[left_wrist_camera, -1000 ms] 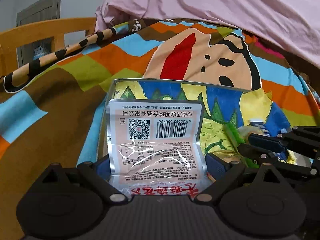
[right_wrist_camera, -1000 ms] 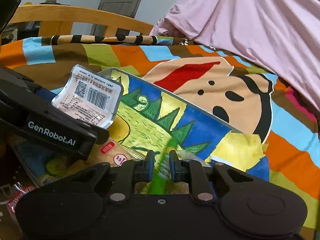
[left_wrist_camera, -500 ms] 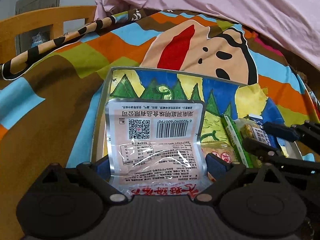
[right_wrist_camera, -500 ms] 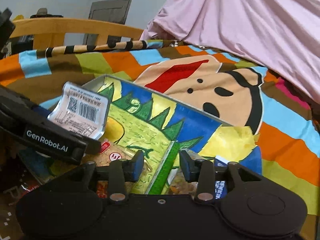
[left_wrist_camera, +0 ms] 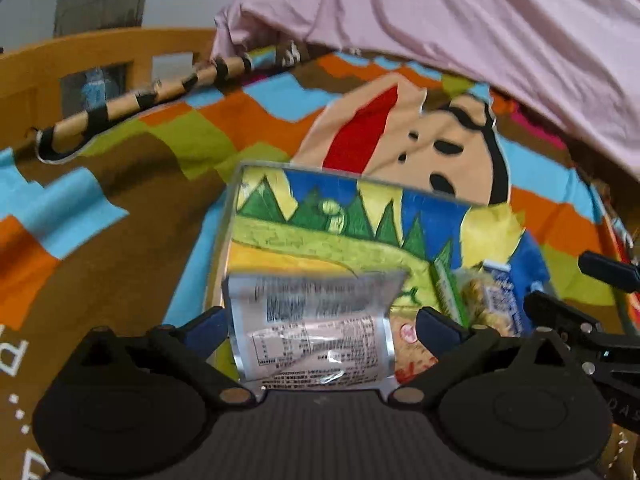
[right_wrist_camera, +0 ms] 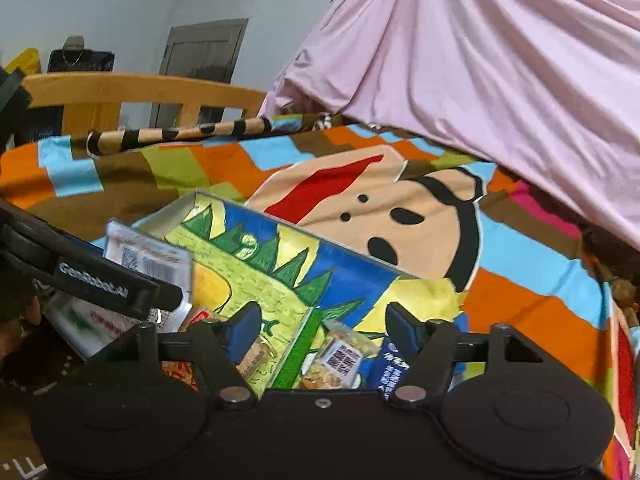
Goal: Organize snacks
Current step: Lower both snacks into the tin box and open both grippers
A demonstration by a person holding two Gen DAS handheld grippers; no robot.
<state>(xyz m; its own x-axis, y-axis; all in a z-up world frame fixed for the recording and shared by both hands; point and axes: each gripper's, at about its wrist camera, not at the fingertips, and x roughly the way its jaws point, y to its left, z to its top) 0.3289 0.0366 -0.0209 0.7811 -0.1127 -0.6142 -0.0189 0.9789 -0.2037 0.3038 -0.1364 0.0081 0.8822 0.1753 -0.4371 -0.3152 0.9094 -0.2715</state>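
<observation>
While the left gripper [left_wrist_camera: 320,322] is hanging over the near end of the illustrated tray [left_wrist_camera: 256,184], its blue pads are standing wide apart, and the silver foil snack packet [left_wrist_camera: 310,332] is sitting between them, low centre of the left view. Whether either pad is touching the foil, I cannot tell; the packet is blurred, so it looks to be dropping or shifting. The risk is plain: it is leaning upright against the near rim, and it could topple outward onto the bedspread instead of settling flat inside.

Over on the right wrist view, the right gripper [right_wrist_camera: 322,326] is gaping open too, gripping nothing, with the green stick packet [right_wrist_camera: 298,350], a nut snack bag [right_wrist_camera: 336,362] and a blue packet [right_wrist_camera: 390,368] lying just below its pads in the tray's near corner. The two tools are working close together, and a careless swing could be knocking those packets or clashing fingers.

Underneath, the tray is resting on a soft, lumpy cartoon bedspread [right_wrist_camera: 360,208], so it could be tipping under a push. A pink sheet [right_wrist_camera: 500,80] is draping across the upper right, a wooden bed rail [right_wrist_camera: 140,90] is running along the upper left, and a grey door [right_wrist_camera: 204,48] is showing behind it.
</observation>
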